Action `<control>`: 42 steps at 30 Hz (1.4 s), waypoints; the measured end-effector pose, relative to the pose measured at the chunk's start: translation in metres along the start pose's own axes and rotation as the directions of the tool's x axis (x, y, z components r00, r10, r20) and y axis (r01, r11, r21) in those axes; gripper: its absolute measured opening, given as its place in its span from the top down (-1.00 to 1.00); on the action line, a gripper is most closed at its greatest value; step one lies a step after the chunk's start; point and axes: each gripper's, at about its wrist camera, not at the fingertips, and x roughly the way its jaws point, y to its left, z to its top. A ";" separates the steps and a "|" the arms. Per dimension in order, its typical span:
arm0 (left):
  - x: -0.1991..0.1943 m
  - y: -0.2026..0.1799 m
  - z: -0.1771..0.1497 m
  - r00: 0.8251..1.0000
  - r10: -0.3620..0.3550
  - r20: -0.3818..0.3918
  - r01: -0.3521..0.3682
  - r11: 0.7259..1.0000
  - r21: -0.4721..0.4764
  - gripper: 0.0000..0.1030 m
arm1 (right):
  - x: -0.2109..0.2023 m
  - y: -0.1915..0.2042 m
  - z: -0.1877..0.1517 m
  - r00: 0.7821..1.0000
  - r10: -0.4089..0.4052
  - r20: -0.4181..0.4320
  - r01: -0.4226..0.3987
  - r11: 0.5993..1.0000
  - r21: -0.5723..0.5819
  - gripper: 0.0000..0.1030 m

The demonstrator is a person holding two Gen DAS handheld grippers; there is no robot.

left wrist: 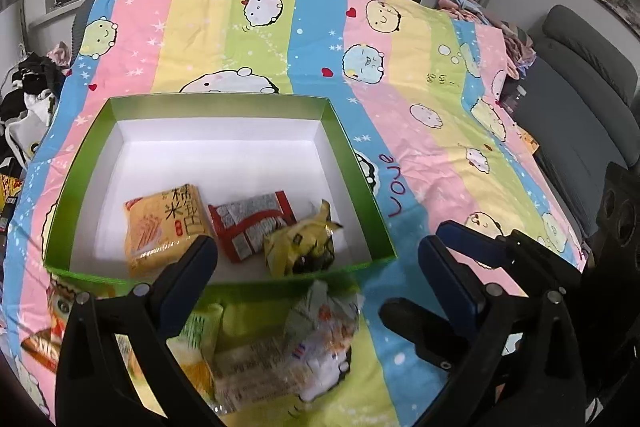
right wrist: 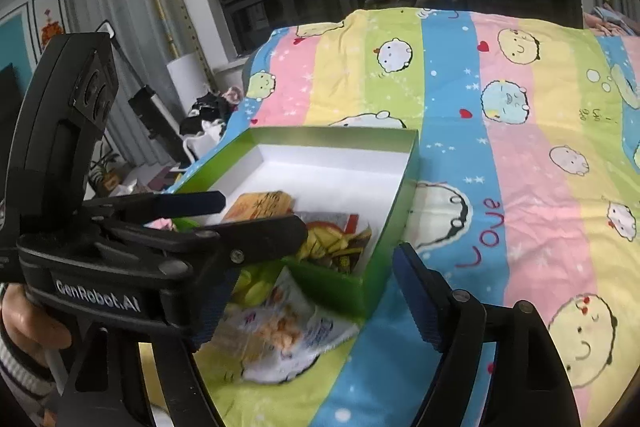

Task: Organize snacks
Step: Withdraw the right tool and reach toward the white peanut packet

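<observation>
We hold the left gripper (left wrist: 316, 259) spread wide above the loose white packet (left wrist: 320, 331), gripping nothing. Three snacks lie in the green box (left wrist: 220, 103) on the bed (left wrist: 440, 147): orange packet (left wrist: 164, 227), red packet (left wrist: 252, 223), yellow packet (left wrist: 300, 247). The right gripper (right wrist: 308, 291) is likewise spread and empty.

We see the white snack packet (left wrist: 324, 339) blurred at lower centre, its print unreadable; the orange wrapper (left wrist: 40, 343) is cut off at left.
</observation>
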 end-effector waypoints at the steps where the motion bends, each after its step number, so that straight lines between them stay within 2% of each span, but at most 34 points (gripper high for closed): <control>1: -0.003 0.001 -0.002 1.000 -0.005 0.003 0.005 1.000 -0.005 -0.97 | -0.003 0.001 -0.002 1.000 0.001 -0.006 -0.001 1.000 -0.005 -0.59; 12: -0.037 0.024 -0.035 1.000 0.020 0.009 -0.019 0.997 -0.074 -0.99 | -0.020 0.008 -0.033 0.998 -0.008 -0.060 0.007 1.000 -0.011 -0.61; 17: -0.043 0.036 -0.058 1.000 0.021 -0.013 -0.022 0.991 -0.130 -0.98 | -0.022 0.011 -0.043 0.996 -0.008 -0.088 0.007 1.000 -0.010 -0.61; 29: -0.050 0.040 -0.098 0.999 0.030 -0.018 -0.032 0.986 -0.165 -0.98 | -0.017 0.014 -0.076 0.989 0.002 -0.149 0.002 1.000 0.024 -0.61; 34: -0.043 0.033 -0.105 0.999 0.037 -0.021 -0.039 0.990 -0.135 -0.98 | -0.006 0.013 -0.084 0.987 0.015 -0.157 -0.007 0.999 0.053 -0.61; 42: -0.030 0.017 -0.100 0.999 0.037 -0.002 -0.037 0.999 -0.035 -0.98 | 0.014 0.006 -0.092 0.986 0.045 -0.158 -0.032 0.996 0.084 -0.61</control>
